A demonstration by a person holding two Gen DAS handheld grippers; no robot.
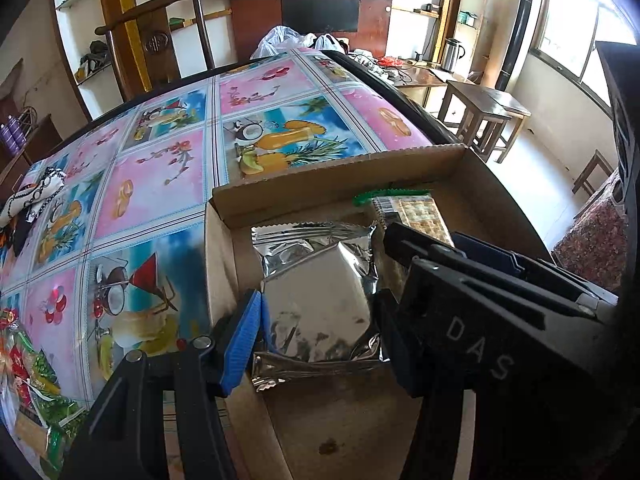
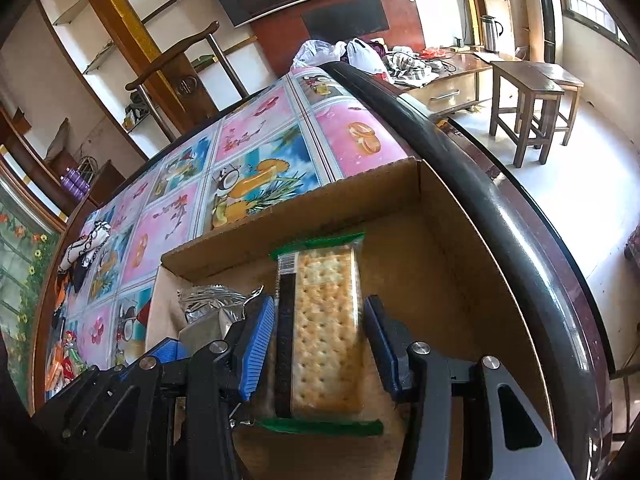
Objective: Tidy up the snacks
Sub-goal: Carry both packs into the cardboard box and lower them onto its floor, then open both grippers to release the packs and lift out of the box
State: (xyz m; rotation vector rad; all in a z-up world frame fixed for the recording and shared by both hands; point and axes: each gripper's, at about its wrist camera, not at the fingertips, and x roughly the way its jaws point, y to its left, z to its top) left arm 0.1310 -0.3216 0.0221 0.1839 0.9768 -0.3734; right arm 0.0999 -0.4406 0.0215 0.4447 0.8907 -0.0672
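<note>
Lying flat, cracker packet (image 2: pixel 326 332) points lengthwise toward box (image 2: pixel 460 280) back wall

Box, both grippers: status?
Left gripper around foil pack, right gripper around cracker pack; grip unclear. Both packs in box. Nothing blocking.

The white letters "DAS" stand on the black body of the right gripper (image 1: pixel 486 264), seen at the right of the left wrist view. A barcode strip runs along the cracker packet (image 2: pixel 326 328) in the cardboard box (image 2: pixel 460 248), but its print is too small to read.
</note>
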